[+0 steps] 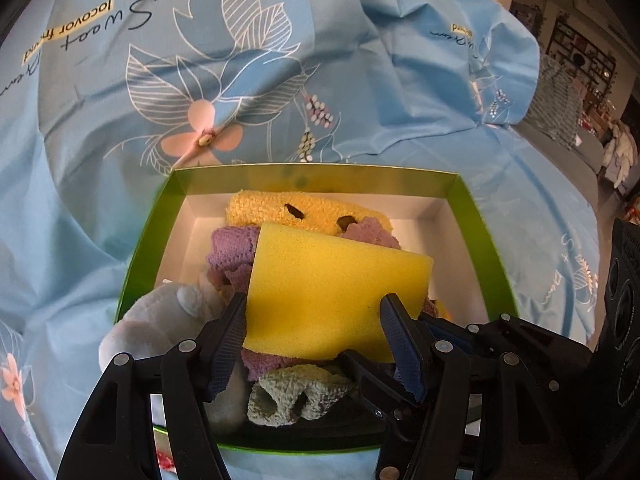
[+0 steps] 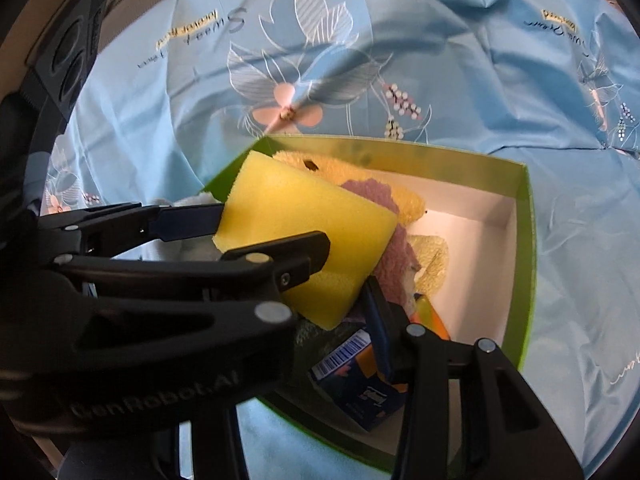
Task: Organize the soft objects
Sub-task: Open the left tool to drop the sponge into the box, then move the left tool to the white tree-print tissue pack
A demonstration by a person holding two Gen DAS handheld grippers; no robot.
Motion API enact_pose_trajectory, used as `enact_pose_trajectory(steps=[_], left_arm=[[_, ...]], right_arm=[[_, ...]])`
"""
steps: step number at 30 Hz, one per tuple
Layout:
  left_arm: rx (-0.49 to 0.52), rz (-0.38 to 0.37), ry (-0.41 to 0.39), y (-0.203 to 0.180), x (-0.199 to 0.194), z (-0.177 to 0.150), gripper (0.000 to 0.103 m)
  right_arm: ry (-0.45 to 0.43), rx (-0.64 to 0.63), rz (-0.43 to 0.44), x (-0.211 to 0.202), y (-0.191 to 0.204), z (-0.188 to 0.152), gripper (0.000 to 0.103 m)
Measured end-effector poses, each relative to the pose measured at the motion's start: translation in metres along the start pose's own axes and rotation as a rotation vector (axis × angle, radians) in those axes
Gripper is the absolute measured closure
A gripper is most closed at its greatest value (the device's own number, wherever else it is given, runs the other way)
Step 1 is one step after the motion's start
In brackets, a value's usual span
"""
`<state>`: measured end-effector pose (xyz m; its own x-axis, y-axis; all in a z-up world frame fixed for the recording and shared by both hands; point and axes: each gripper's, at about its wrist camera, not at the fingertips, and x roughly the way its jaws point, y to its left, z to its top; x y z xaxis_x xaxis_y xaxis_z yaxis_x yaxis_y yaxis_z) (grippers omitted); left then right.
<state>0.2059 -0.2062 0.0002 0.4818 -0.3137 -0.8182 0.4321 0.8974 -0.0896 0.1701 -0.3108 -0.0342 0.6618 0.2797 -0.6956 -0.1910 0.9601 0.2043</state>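
A yellow sponge (image 1: 328, 272) (image 2: 296, 208) hangs tilted over an open green box (image 1: 312, 170) (image 2: 528, 240) with a white inside. My left gripper (image 1: 316, 304) is shut on the sponge's two side edges. My right gripper (image 2: 348, 268) is shut on its lower corner, and a left finger (image 2: 188, 216) touches the sponge's left edge there. In the box lie a fuzzy yellow towel (image 1: 272, 208) (image 2: 348, 172), a purple cloth (image 1: 232, 248) (image 2: 372, 196), a grey-green cloth (image 1: 296, 396), a white plush toy (image 1: 160, 320) and a blue carton (image 2: 360, 380).
The box rests on a light blue bedsheet (image 1: 360, 60) (image 2: 480, 60) printed with flowers, with a pillow-like bulge (image 1: 460, 60) behind it. A black casing with round lenses (image 1: 624, 300) (image 2: 72, 52) sits close beside the grippers. Room shelves (image 1: 580, 56) show far right.
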Motion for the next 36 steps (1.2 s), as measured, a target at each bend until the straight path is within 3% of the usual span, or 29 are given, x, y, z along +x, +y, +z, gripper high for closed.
enact_pose_trajectory(steps=[4,5,6,14,17,26,30,36], left_arm=[[-0.03,-0.005,0.021,0.004,0.004,0.001,0.021],[-0.04,-0.007,0.022,0.005,0.004,0.001,0.017],[-0.047,-0.012,0.024,0.006,0.002,0.0,0.017],[-0.035,0.026,0.024,0.003,-0.015,-0.008,0.013],[-0.025,0.045,0.015,0.003,-0.023,-0.012,0.012],[-0.033,0.076,-0.02,0.0,-0.054,-0.025,0.012],[-0.039,0.074,-0.037,-0.005,-0.07,-0.033,0.012],[-0.039,0.087,-0.082,-0.011,-0.098,-0.049,0.012]], right_arm=[[0.016,0.013,0.001,0.004,-0.002,0.0,0.056],[0.024,0.019,0.004,0.004,-0.003,0.0,0.05],[0.027,0.023,0.003,0.004,-0.004,-0.001,0.045],[0.004,0.018,0.006,-0.013,0.004,-0.005,0.031],[-0.012,0.022,-0.017,-0.024,0.005,-0.008,0.018],[-0.048,0.058,-0.051,-0.059,0.0,-0.022,0.015],[-0.073,0.059,-0.075,-0.078,0.001,-0.028,0.003],[-0.102,0.044,-0.103,-0.107,0.008,-0.041,0.001]])
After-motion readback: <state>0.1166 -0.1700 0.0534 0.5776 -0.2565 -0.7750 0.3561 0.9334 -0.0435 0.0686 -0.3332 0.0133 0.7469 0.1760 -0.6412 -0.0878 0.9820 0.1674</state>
